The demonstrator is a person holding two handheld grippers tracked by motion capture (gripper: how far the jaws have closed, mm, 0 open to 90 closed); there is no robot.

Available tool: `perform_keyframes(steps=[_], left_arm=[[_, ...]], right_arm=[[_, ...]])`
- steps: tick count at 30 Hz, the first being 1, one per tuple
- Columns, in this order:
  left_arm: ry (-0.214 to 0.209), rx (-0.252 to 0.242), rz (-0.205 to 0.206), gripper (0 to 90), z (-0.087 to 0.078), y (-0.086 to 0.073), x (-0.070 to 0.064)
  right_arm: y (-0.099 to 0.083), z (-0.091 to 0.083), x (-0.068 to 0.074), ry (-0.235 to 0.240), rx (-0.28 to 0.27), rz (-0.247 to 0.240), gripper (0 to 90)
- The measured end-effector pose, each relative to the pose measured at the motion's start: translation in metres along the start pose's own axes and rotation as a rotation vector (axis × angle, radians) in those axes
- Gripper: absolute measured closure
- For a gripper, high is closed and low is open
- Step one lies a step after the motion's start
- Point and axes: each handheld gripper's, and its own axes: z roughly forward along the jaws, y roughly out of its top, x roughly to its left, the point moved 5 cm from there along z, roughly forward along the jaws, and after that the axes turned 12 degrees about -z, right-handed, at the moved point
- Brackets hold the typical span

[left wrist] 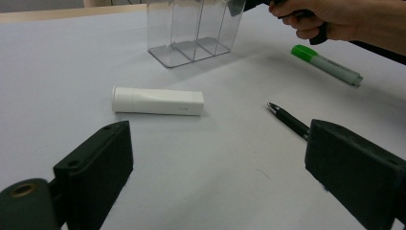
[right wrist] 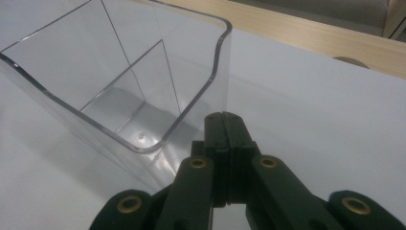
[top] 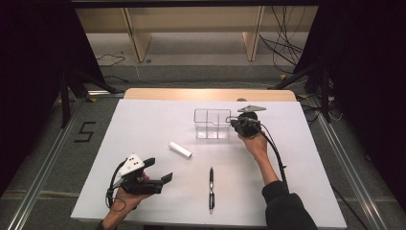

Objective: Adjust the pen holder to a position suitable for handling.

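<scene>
A clear plastic organiser [top: 212, 123] with dividers stands at the far middle of the white table [top: 143, 124]. My right gripper [top: 237, 122] is shut with its tips [right wrist: 225, 120] right beside the organiser's [right wrist: 119, 96] right wall; I see nothing between the jaws. A white tube [top: 180, 149] lies left of centre, and a black pen [top: 211, 188] lies near the front. My left gripper [top: 159, 170] rests open at the front left, facing the tube [left wrist: 158, 100] and pen [left wrist: 289, 120]. A green-capped marker [left wrist: 325, 64] lies under the right hand [left wrist: 344, 19].
A wooden strip [top: 210, 94] borders the table's far edge. Beyond it are the floor, cables and wooden furniture legs. Wide bare table surface lies at the left and at the right front.
</scene>
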Motion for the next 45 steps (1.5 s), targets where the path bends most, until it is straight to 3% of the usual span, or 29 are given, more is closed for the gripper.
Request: perform_keyframes(steps=[28, 36, 38, 45], left_arm=[[-0.001, 0.007, 0.003, 9.0, 0.0, -0.001, 0.0], [0.001, 0.006, -0.003, 9.0, 0.0, -0.001, 0.001], [0.002, 0.007, 0.0, 9.0, -0.001, -0.001, 0.001], [0.004, 0.011, 0.0, 9.0, 0.001, -0.002, 0.0]], right_arm=[[0.01, 0.009, 0.018, 0.025, 0.0, -0.02, 89.9], [0.011, -0.012, 0.012, 0.035, -0.062, 0.026, 72.0], [0.01, -0.028, 0.013, 0.038, -0.084, 0.045, 59.6], [0.0, -0.066, 0.025, 0.048, -0.117, 0.077, 43.8]])
